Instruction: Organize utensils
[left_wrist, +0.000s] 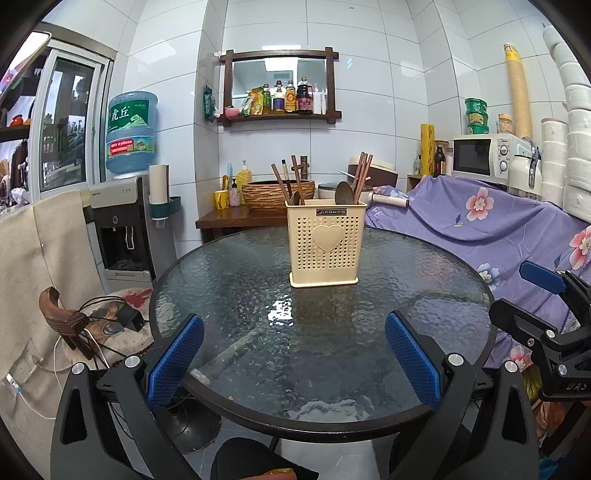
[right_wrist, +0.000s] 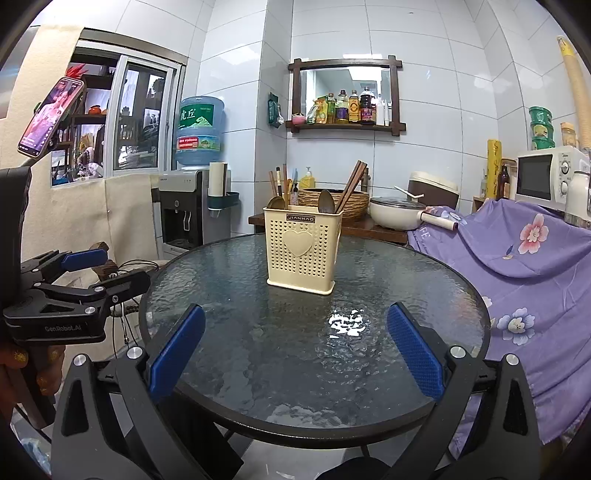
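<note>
Left view only: the right hand-held gripper (left_wrist: 532, 295) at the right edge, side-on, marked "UAS"; a charger and cables (left_wrist: 125, 317) on a stool left of the caddy.
Right view only: a phone (right_wrist: 50, 114) with a lit screen, up and left of the caddy; the left hand-held gripper (right_wrist: 107, 266) at the left edge, marked "GenRobot.AI"; a white pan (right_wrist: 399, 214) right of and behind the caddy.
Writing: "JIANHAO" on a dark plate at the caddy's top front; "虎丘" on the water jug (left_wrist: 131, 133), left of and behind the caddy.
Caddy (left_wrist: 325, 243): cream plastic, square, perforated walls, raised heart on the front; upright near the middle of the round glass tabletop (left_wrist: 221, 295).
Utensils: brown chopsticks (left_wrist: 362, 177) and dark spoons (left_wrist: 343, 192) stand in the caddy, in a left group and a right group.
Left hand-held gripper (left_wrist: 293, 354): jaws wide, holding nothing, near the tabletop edge in front of the caddy.
Right hand-held gripper (right_wrist: 295, 350): jaws wide, holding nothing, in front of the caddy.
</note>
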